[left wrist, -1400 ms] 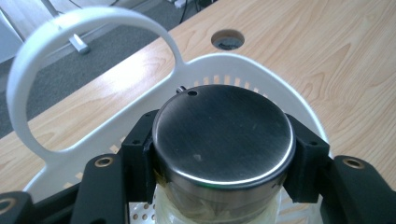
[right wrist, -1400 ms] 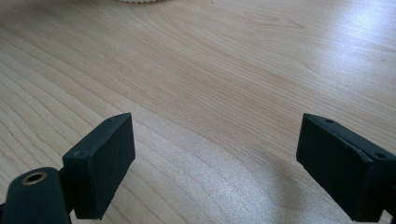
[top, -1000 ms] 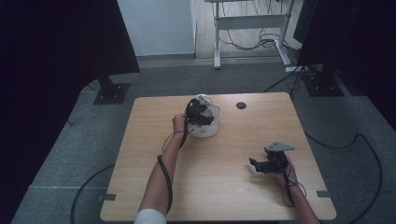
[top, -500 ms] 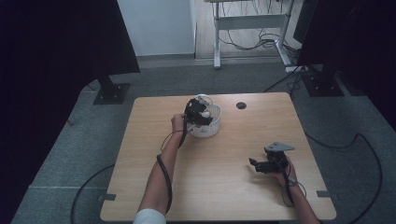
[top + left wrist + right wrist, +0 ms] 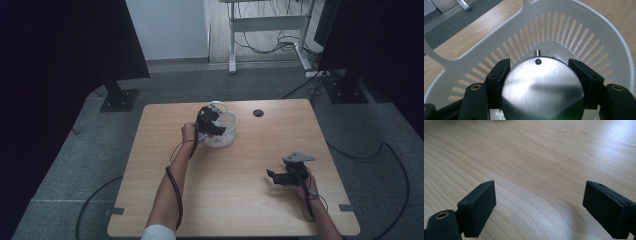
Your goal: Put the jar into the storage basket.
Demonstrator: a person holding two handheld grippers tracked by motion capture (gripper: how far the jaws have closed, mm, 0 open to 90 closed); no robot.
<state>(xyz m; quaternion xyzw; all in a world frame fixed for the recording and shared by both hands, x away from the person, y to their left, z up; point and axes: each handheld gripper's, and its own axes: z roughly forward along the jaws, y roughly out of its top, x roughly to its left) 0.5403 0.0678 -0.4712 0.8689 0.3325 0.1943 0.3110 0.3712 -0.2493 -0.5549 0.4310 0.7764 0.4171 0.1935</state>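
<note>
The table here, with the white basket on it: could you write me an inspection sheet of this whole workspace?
Surface: light wooden table, with a dark round hole near its far edge.
Job's things: white slotted basket on the far half; a round brushed-metal object with a small pin sits inside it.
Clutter: nothing seen.
Grippers: left gripper reaches into the basket, its jaws just opening beside the metal object between them; whether the pads press it is unclear. Right gripper is open over bare wood.
Cables: one trails along each forearm; more lie on the floor.
Surroundings: grey carpet, black curtains, a white desk frame behind.
</note>
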